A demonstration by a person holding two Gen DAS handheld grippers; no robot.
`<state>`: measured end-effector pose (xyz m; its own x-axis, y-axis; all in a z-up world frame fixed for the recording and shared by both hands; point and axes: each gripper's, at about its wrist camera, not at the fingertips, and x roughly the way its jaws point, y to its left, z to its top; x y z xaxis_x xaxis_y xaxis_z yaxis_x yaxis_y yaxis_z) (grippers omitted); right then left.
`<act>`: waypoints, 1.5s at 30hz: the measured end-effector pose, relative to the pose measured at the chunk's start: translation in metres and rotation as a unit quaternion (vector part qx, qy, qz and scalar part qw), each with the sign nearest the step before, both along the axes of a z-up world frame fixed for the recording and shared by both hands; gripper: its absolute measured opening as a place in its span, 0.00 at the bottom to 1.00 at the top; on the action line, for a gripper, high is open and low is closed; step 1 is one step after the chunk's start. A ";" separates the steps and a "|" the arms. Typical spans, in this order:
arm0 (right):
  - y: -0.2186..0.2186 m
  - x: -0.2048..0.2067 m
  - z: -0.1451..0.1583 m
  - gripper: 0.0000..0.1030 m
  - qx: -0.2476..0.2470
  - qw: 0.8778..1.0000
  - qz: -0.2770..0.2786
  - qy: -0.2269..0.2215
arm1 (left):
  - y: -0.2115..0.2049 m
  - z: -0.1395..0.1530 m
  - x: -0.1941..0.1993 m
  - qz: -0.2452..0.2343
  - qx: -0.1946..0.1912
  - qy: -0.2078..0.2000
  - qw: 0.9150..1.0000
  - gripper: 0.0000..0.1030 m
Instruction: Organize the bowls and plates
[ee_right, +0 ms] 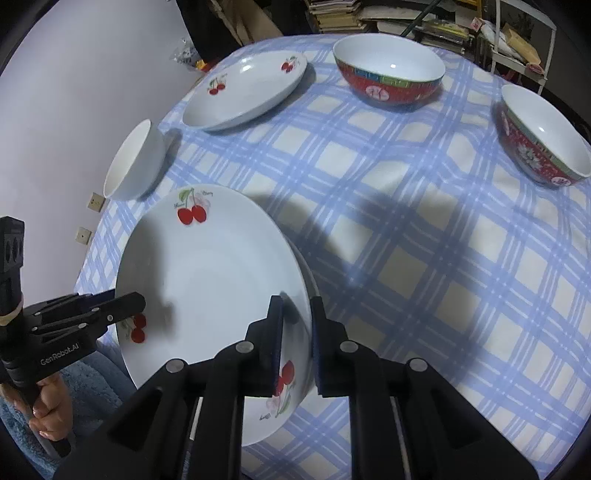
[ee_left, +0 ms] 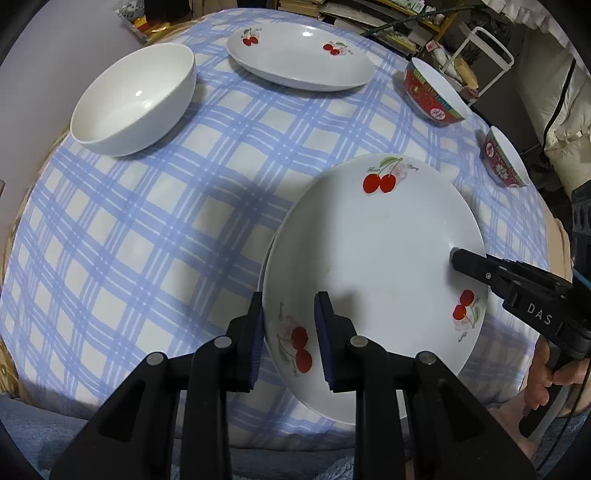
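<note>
A white cherry-print plate (ee_left: 373, 266) lies at the near edge of the table, on top of another plate whose rim just shows under it. My left gripper (ee_left: 290, 336) straddles its left rim, one finger outside and one inside. My right gripper (ee_right: 295, 343) straddles its right rim (ee_right: 295, 295) the same way. Both sets of jaws stand close around the rim; whether they press on it I cannot tell. A second cherry plate (ee_left: 299, 59) (ee_right: 243, 92) lies at the far side. A white bowl (ee_left: 133, 99) (ee_right: 135, 162) stands far left. Two red patterned bowls (ee_right: 388, 70) (ee_right: 543, 136) stand far right.
The table has a blue-and-white checked cloth (ee_left: 147, 229). A purple wall (ee_right: 74, 92) is at the left. Shelves with books and clutter (ee_right: 406, 18) stand behind the table. A white metal rack (ee_left: 484, 59) is at the back right.
</note>
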<state>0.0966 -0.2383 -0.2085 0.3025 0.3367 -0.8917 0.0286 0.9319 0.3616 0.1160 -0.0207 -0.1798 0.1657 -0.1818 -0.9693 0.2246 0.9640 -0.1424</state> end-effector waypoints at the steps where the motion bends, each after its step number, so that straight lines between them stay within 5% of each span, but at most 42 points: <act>1: 0.001 0.000 -0.001 0.16 -0.005 1.000 0.002 0.001 | 0.001 -0.002 0.000 0.002 -0.002 0.005 1.000 0.24; 22: 0.019 0.004 -0.003 0.16 -0.055 0.998 0.037 -0.014 | 0.001 -0.031 0.009 0.015 0.024 0.050 0.998 0.22; 29: 0.011 0.003 0.003 0.18 -0.063 0.998 0.021 -0.024 | 0.005 -0.015 0.007 0.015 0.015 0.029 0.999 0.22; 38: 0.002 0.006 0.021 0.18 0.004 0.999 0.004 -0.053 | -0.001 0.000 0.007 0.010 0.040 -0.013 0.999 0.23; 40: -0.001 0.009 0.024 0.24 0.008 0.999 -0.002 -0.053 | -0.001 0.008 0.009 0.007 0.045 -0.025 0.999 0.24; 42: -0.002 0.016 0.027 0.44 -0.010 0.998 -0.007 -0.055 | -0.002 0.018 0.015 -0.001 0.054 -0.040 0.998 0.25; 45: -0.005 0.030 0.033 0.56 -0.022 0.998 -0.010 -0.059 | 0.002 0.033 0.029 0.002 0.050 -0.055 0.997 0.30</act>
<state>0.1261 -0.2433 -0.1752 0.4124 0.2899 -0.8636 0.0078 0.9469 0.3215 0.1449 -0.0188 -0.1470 0.2722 -0.0851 -0.9585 0.2299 0.9730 -0.0211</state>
